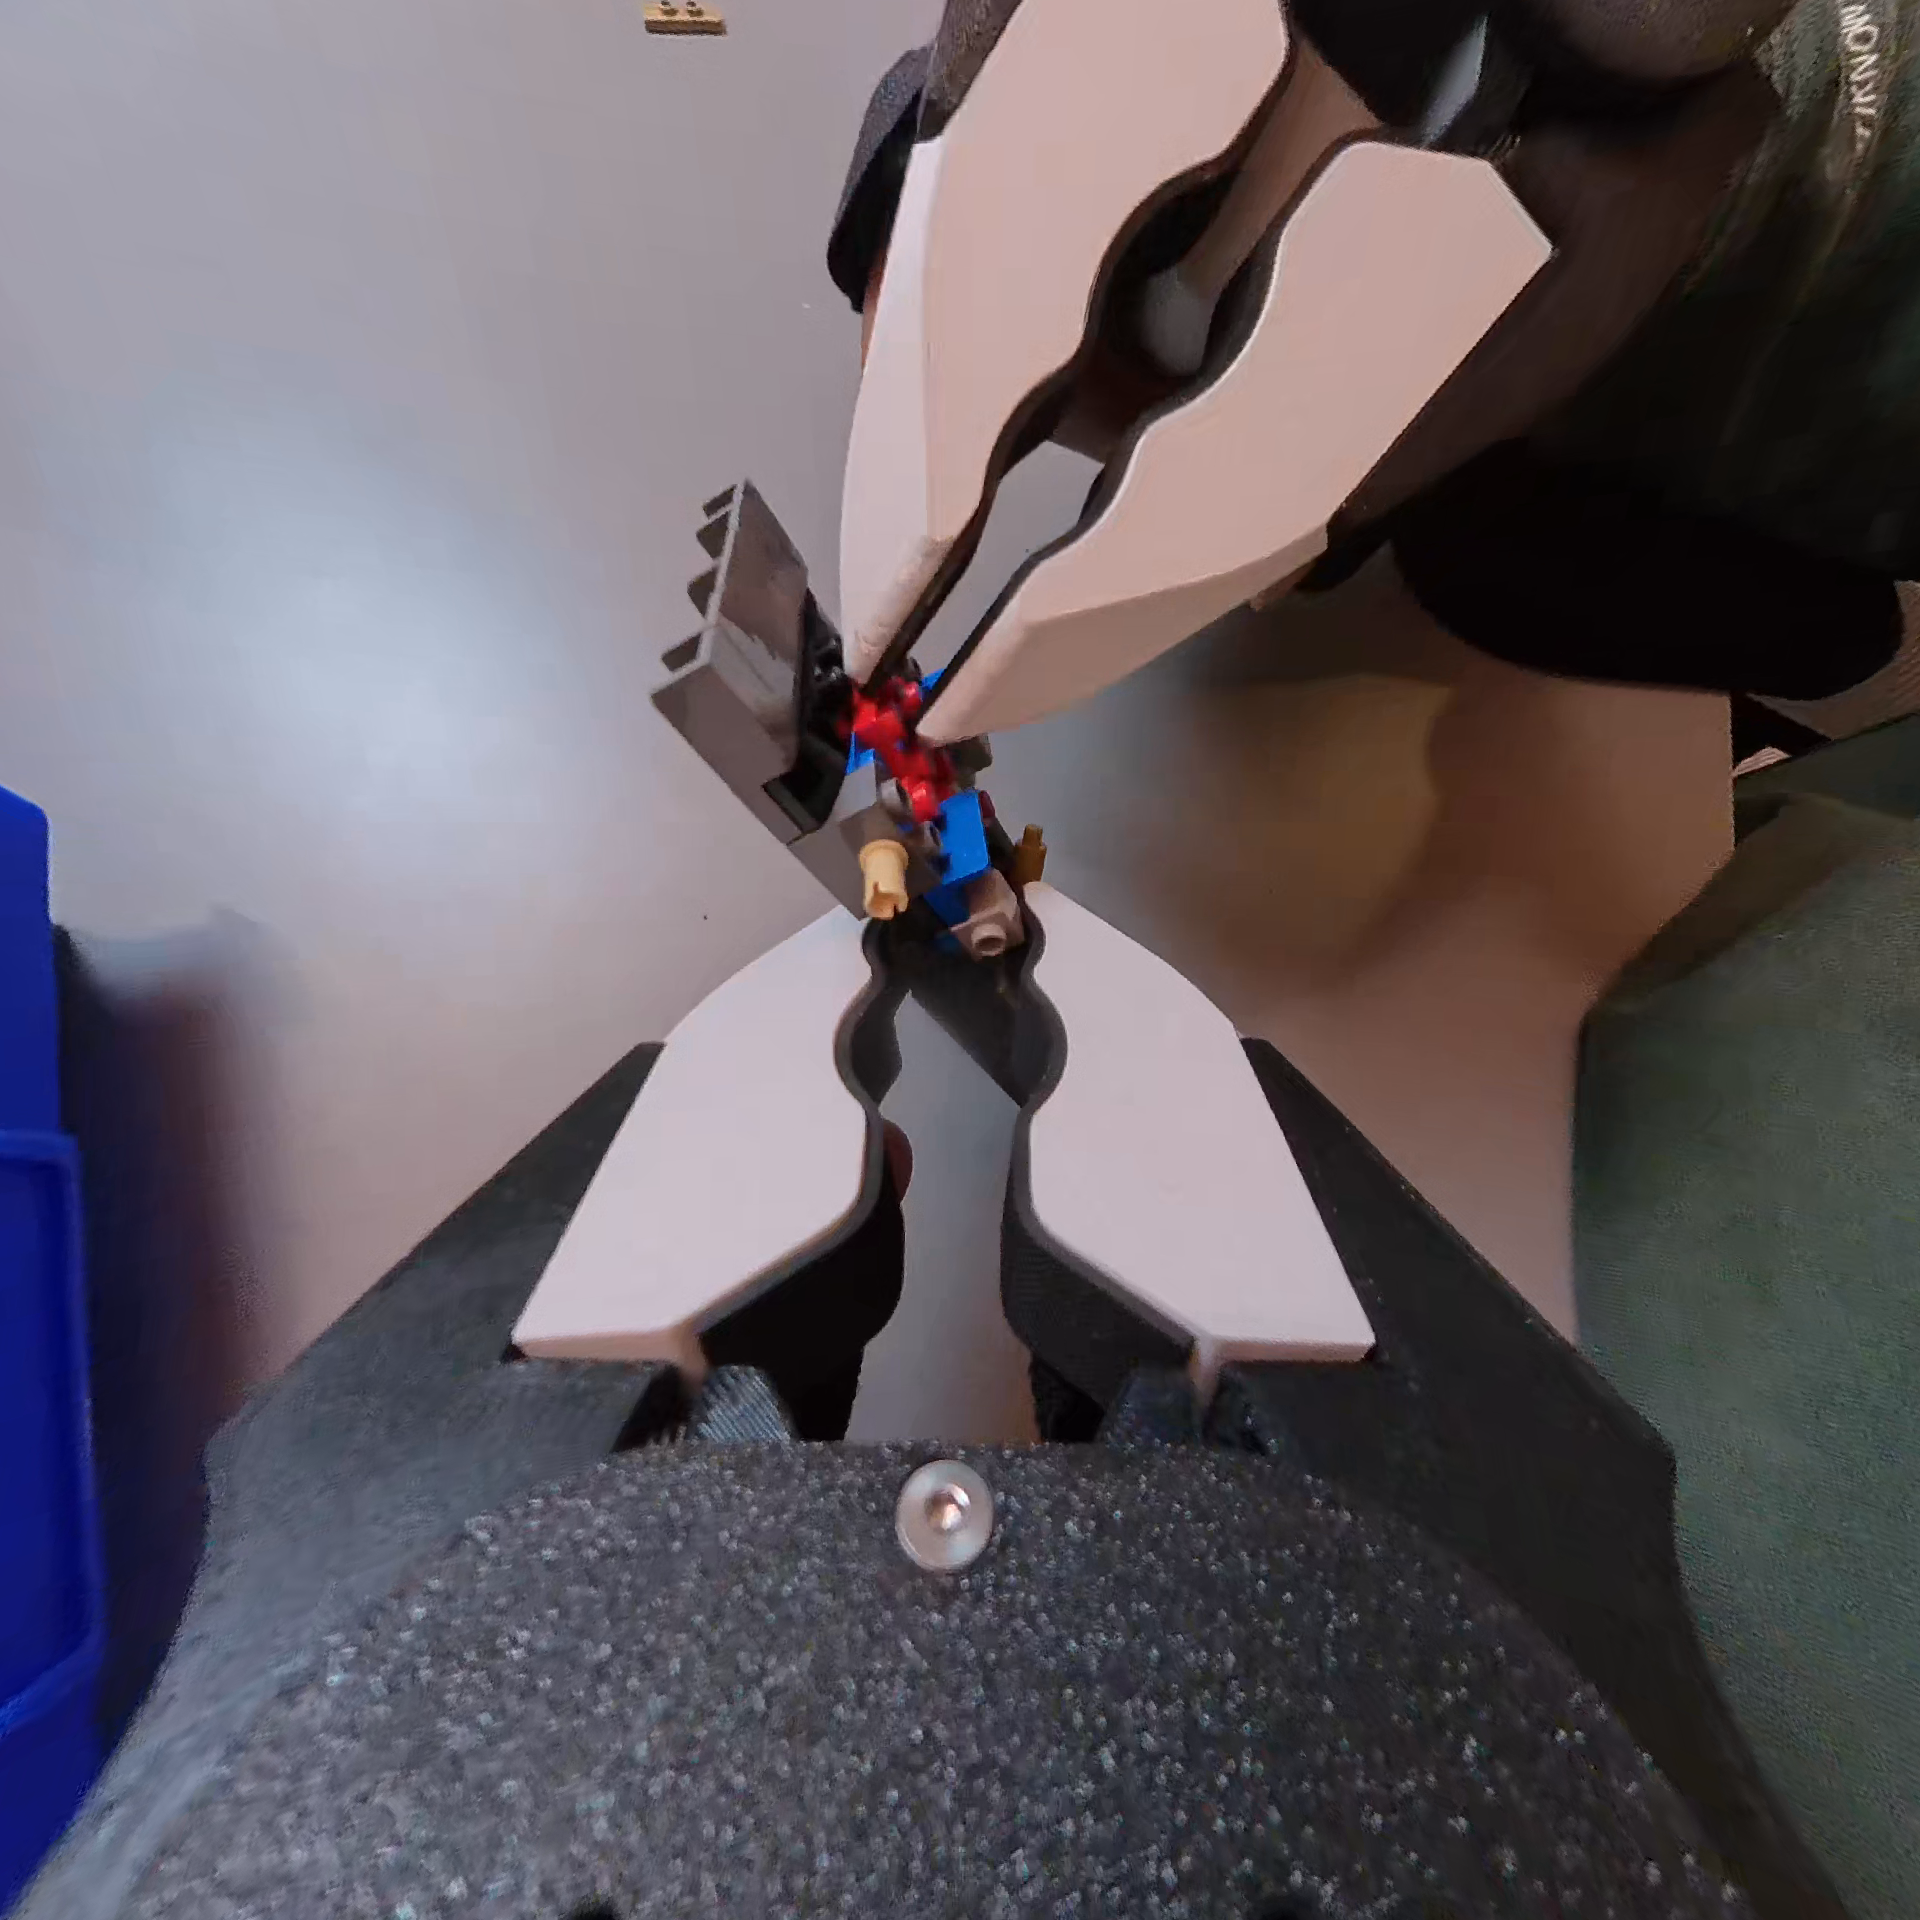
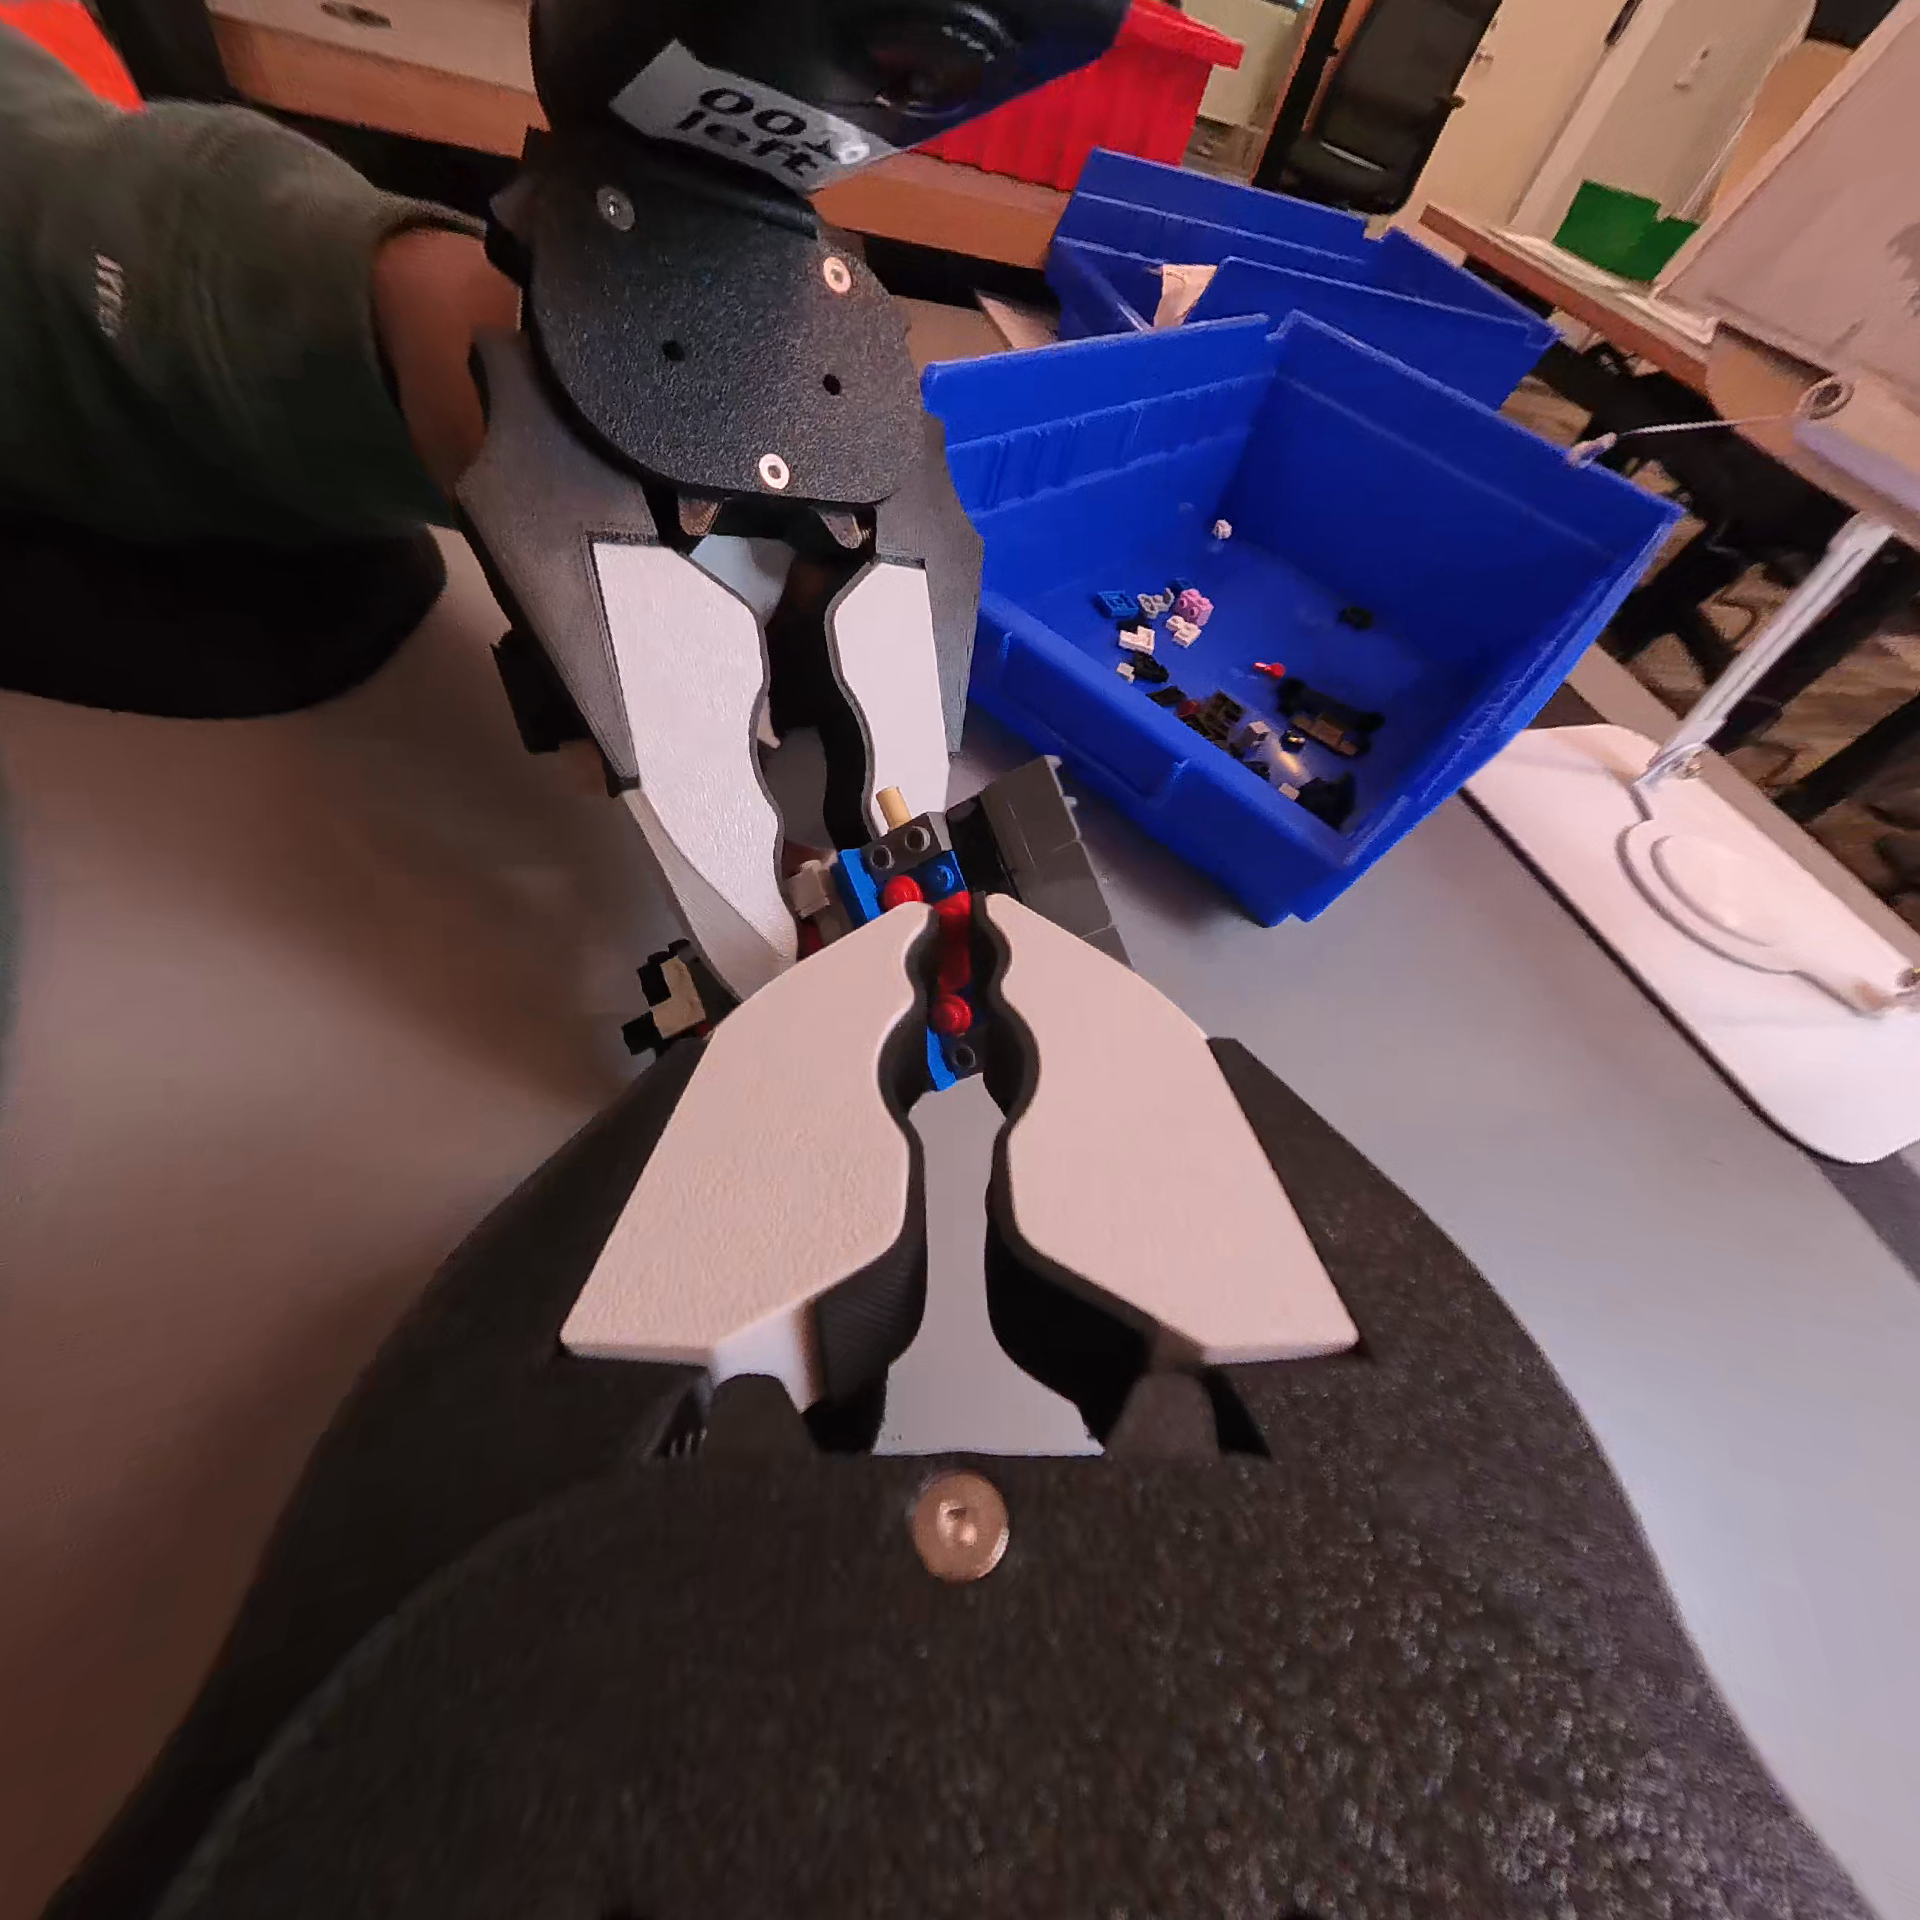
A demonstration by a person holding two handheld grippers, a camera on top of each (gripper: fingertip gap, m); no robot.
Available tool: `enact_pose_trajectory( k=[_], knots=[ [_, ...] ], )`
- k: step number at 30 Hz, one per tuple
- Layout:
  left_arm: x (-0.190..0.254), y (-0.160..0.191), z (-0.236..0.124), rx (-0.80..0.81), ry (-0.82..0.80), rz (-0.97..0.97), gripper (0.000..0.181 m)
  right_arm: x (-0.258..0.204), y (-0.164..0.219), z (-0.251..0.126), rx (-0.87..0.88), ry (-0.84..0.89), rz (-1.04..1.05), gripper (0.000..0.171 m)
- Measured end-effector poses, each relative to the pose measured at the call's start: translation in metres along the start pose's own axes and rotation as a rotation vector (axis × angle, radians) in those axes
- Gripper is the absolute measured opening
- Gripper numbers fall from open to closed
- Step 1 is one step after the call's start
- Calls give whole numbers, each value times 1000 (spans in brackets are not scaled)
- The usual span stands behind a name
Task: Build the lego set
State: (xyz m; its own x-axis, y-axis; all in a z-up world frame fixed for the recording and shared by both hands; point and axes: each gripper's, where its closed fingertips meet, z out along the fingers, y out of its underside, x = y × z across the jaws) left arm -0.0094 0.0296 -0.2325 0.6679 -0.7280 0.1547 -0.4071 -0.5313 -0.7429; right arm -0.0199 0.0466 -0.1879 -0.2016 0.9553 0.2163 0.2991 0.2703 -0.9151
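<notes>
A small brick assembly [image 1: 961, 847] of grey, blue and red parts with a tan pin [image 1: 885, 878] is held in the air between both grippers. My left gripper [image 1: 951, 920] is shut on its lower end. My right gripper [image 1: 902, 698] comes in from the upper right, and its tips pinch the red pieces [image 1: 883, 717] on top. A grey slab [image 1: 743, 665] sticks out to the left. In the right wrist view my right gripper [image 2: 956, 920] is shut on the red pieces [image 2: 951, 966] over the blue brick [image 2: 940, 878]. The left gripper [image 2: 831, 883] grips from behind.
A blue bin [image 2: 1351, 499] with several small loose pieces stands on the grey table to the right, with more blue bins behind it. A white flat stand [image 2: 1714, 914] lies at far right. A blue bin edge [image 1: 31, 1143] shows left. A person's green sleeve [image 2: 187, 312] is at left. One gripper's finger ends stand about 5 centimetres off the other's.
</notes>
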Motion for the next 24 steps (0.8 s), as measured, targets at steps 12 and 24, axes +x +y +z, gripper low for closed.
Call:
enact_pose_trajectory(
  k=[12, 24],
  knots=[
    [-23, -12, -9, 87, -120, -33, 18, 14, -21, -14, 82, 47, 58, 8],
    [-36, -32, -8, 184, -412, 96, 18, 37, -15, -3, 75, 237, 343, 26]
  ],
)
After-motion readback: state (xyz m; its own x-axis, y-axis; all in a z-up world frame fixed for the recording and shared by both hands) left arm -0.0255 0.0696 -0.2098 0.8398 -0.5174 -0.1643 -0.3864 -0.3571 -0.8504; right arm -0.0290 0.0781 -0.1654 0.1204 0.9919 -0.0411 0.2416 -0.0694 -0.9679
